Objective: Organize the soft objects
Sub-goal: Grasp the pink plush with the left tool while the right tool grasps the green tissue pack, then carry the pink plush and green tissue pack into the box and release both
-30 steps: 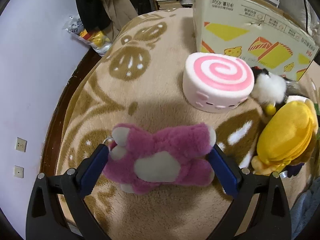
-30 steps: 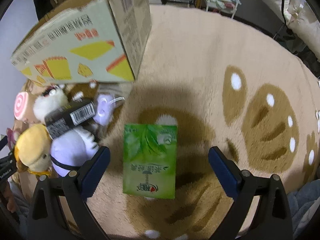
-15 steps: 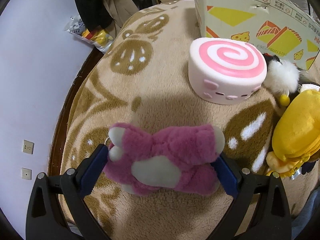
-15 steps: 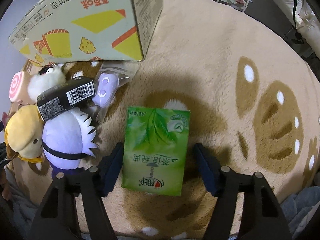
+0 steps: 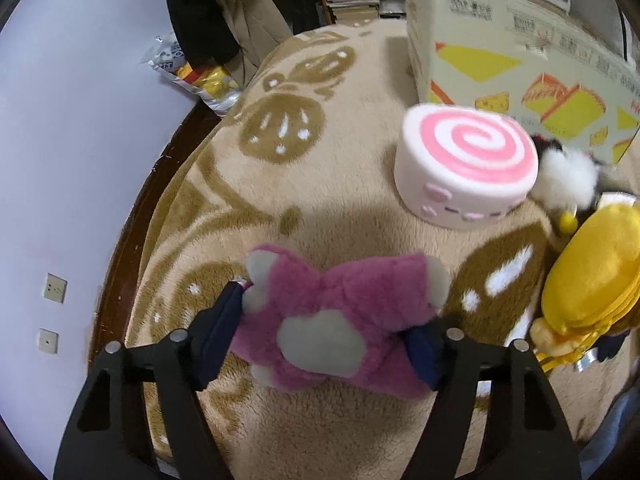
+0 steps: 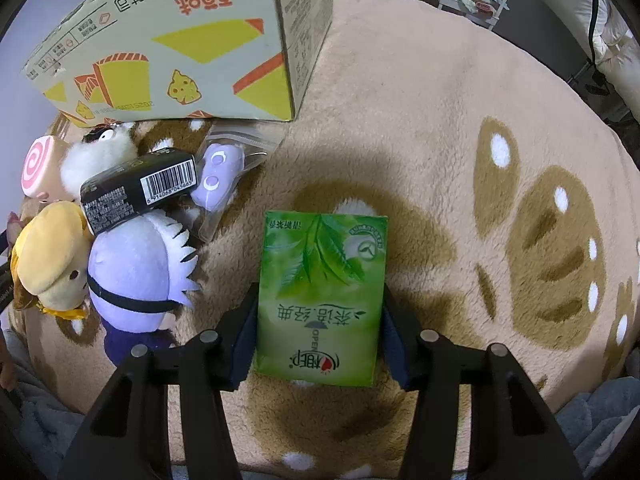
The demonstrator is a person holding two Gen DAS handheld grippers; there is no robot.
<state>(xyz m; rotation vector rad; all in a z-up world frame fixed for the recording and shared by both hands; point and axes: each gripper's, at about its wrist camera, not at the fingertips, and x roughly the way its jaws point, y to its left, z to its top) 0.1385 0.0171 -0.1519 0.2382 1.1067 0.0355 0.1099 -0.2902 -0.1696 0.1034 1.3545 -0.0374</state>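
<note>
Left wrist: left gripper (image 5: 324, 332) jaws just closed in, now clenched on the pink plush (image 5: 340, 316), which lies on the beige blanket (image 5: 320, 160). Risk: pads bite only fur, so the plush may slip or sag out on lifting.

Right wrist: right gripper (image 6: 318, 330) jaws just closed, grasping the green tissue pack (image 6: 320, 300) flat on the blanket, cardboard box (image 6: 192, 40) beyond. Risk: the squashy pack buckles and drops.
</note>
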